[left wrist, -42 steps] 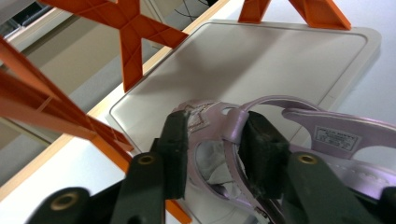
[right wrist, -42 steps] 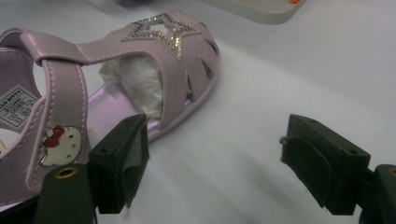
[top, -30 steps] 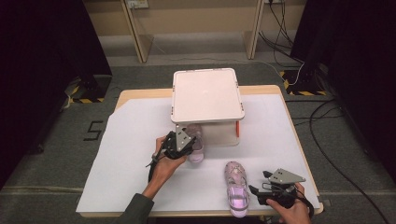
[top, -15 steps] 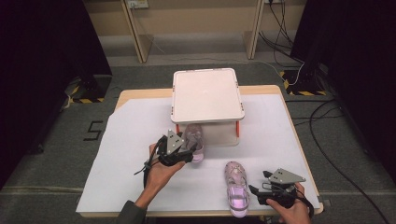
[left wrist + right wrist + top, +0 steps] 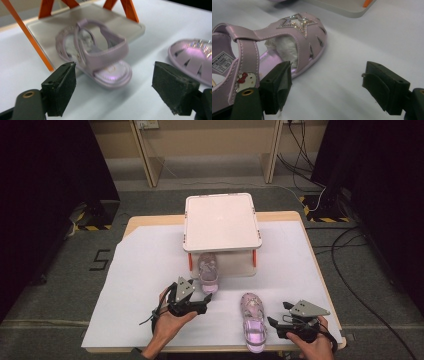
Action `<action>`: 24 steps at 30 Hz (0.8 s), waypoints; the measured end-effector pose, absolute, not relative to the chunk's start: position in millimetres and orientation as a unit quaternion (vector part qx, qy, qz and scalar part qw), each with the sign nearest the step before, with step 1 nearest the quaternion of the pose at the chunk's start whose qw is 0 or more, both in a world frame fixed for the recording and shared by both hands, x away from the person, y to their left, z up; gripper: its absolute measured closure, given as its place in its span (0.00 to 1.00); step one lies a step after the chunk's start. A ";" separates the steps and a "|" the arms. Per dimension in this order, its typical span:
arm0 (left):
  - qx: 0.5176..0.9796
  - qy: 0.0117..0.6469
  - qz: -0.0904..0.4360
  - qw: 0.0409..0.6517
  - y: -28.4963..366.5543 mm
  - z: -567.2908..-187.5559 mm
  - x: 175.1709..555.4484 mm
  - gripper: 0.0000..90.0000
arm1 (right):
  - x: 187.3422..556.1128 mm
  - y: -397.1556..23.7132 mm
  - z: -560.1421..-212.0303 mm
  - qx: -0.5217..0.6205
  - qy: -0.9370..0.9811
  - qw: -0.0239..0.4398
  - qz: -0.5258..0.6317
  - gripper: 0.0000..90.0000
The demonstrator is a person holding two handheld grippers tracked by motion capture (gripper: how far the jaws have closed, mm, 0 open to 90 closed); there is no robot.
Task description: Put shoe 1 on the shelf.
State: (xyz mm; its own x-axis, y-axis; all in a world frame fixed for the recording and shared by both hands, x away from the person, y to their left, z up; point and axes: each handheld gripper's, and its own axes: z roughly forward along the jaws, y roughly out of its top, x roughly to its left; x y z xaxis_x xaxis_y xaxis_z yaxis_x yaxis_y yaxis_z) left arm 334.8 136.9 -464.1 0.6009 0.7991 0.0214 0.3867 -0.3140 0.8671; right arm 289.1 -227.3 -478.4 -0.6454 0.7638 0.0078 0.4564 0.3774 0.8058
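A lilac sandal [image 5: 208,268] lies toe-in on the lower tray [image 5: 235,265] of a small white rack, its heel [image 5: 110,75] hanging over the tray's edge. My left gripper [image 5: 205,301] is open just short of that heel, and in the left gripper view [image 5: 113,90] the sandal [image 5: 95,55] sits beyond the gap, untouched. The matching sandal [image 5: 253,320], with a glitter star on its toe [image 5: 295,23], lies on the white sheet near the front edge. My right gripper [image 5: 274,325] is open to its right; its left pad [image 5: 278,85] is close beside the sandal's side [image 5: 244,52].
The rack's white top shelf [image 5: 221,221] stands on orange legs [image 5: 190,261] and covers the tray. A white sheet [image 5: 140,270] covers the wooden table [image 5: 150,220]. Cables run over the floor at right [image 5: 360,285].
My left gripper has drawn back from the sandal at the rack, toward the person and slightly left. The sandal stays on the tray. The right gripper has not moved.
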 end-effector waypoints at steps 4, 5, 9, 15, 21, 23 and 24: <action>0.788 0.380 0.229 0.427 129.3 -475.3 337.1 0.21 | 288.8 -227.4 -478.2 0.378 0.807 0.186 0.413 0.26; 0.791 0.380 0.228 0.423 127.4 -477.1 337.8 0.21 | 288.8 -227.3 -478.2 0.378 0.807 0.186 0.413 0.26; 0.798 0.377 0.232 0.410 122.1 -481.6 340.6 0.25 | 288.9 -227.2 -478.1 0.377 0.808 0.187 0.413 0.26; 0.803 0.376 0.239 0.397 120.9 -486.4 346.5 0.40 | 288.8 -227.0 -478.4 0.377 0.808 0.185 0.413 0.26; 0.809 0.361 0.243 0.396 120.4 -487.9 350.1 0.52 | 288.7 -226.8 -478.5 0.377 0.809 0.185 0.412 0.26; 0.810 0.356 0.246 0.395 120.4 -486.0 350.7 0.55 | 288.7 -226.8 -478.6 0.377 0.809 0.185 0.412 0.26; 0.809 0.357 0.246 0.398 120.1 -485.5 351.7 0.56 | 288.7 -226.8 -478.7 0.377 0.809 0.185 0.412 0.26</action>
